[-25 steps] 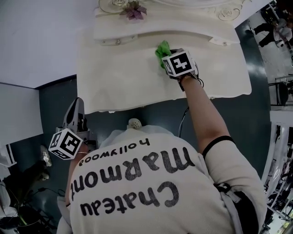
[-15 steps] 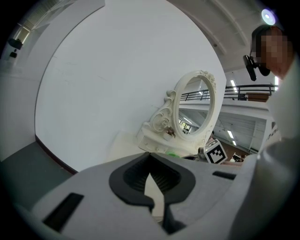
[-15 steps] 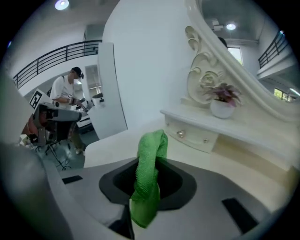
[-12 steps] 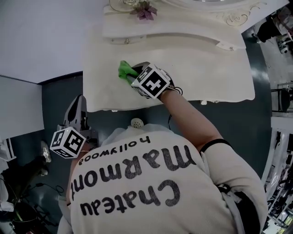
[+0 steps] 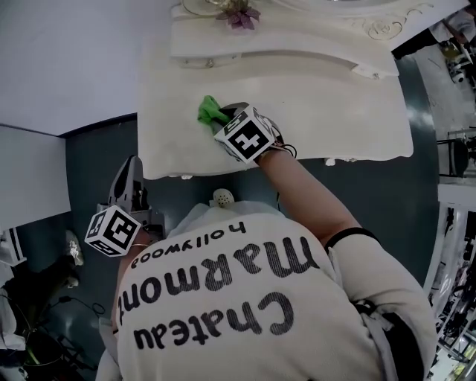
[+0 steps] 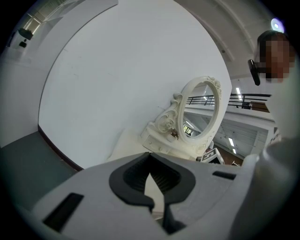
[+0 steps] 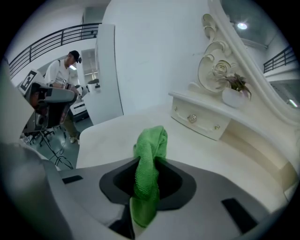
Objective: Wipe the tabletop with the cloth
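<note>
A green cloth (image 5: 211, 111) lies bunched on the left part of the cream tabletop (image 5: 335, 111). My right gripper (image 5: 225, 121) is shut on it and presses it onto the surface. In the right gripper view the cloth (image 7: 149, 159) hangs pinched between the jaws of the right gripper (image 7: 146, 185), its free end resting on the tabletop (image 7: 108, 136). My left gripper (image 5: 128, 175) hangs left of the table above the dark floor. In the left gripper view the left gripper (image 6: 152, 183) is shut with nothing in it.
A raised shelf with small drawers (image 7: 197, 119) runs along the table's back, carrying a potted purple flower (image 5: 239, 15) and an oval mirror (image 6: 201, 117). A white wall (image 5: 59, 59) stands to the left. A person (image 7: 61, 70) sits at a desk far off.
My right gripper swept the cloth from the table's middle to its left part, then barely shifted in the last half second. The left gripper stayed put.
</note>
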The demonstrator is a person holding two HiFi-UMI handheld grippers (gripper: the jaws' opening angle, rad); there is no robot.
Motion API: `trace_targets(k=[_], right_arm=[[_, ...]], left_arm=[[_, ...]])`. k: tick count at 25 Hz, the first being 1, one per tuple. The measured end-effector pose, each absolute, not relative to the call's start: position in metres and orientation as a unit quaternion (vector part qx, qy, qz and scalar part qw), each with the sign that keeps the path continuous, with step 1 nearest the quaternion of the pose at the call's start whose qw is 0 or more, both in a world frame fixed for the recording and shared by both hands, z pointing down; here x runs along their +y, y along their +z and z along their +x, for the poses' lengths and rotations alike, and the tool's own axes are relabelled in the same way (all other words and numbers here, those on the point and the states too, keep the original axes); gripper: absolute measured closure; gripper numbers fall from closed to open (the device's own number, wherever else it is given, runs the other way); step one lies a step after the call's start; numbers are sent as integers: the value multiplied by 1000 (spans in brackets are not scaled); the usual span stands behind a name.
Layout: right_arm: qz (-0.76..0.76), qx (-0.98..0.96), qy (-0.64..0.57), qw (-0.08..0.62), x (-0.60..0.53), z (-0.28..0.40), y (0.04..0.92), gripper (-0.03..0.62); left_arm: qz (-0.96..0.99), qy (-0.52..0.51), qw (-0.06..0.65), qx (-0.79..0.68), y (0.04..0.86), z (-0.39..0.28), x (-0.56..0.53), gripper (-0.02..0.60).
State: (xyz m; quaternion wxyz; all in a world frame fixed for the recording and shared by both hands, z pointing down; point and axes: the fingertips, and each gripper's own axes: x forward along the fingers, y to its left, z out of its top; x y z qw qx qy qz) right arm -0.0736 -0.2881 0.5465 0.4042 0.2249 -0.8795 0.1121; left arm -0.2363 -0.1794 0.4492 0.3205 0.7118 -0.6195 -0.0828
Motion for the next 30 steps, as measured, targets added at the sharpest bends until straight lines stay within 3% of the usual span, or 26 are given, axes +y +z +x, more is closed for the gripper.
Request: trace_targets(k=[16,30], right_arm=[[352,-842,129,388,-295,-53,546,497],[448,-794,177,371,-309,24,548,497]], left_arm=[[734,-61,335,-588,460,-268,-167,574],[755,-63,341,-557,458,-255,-182,574]])
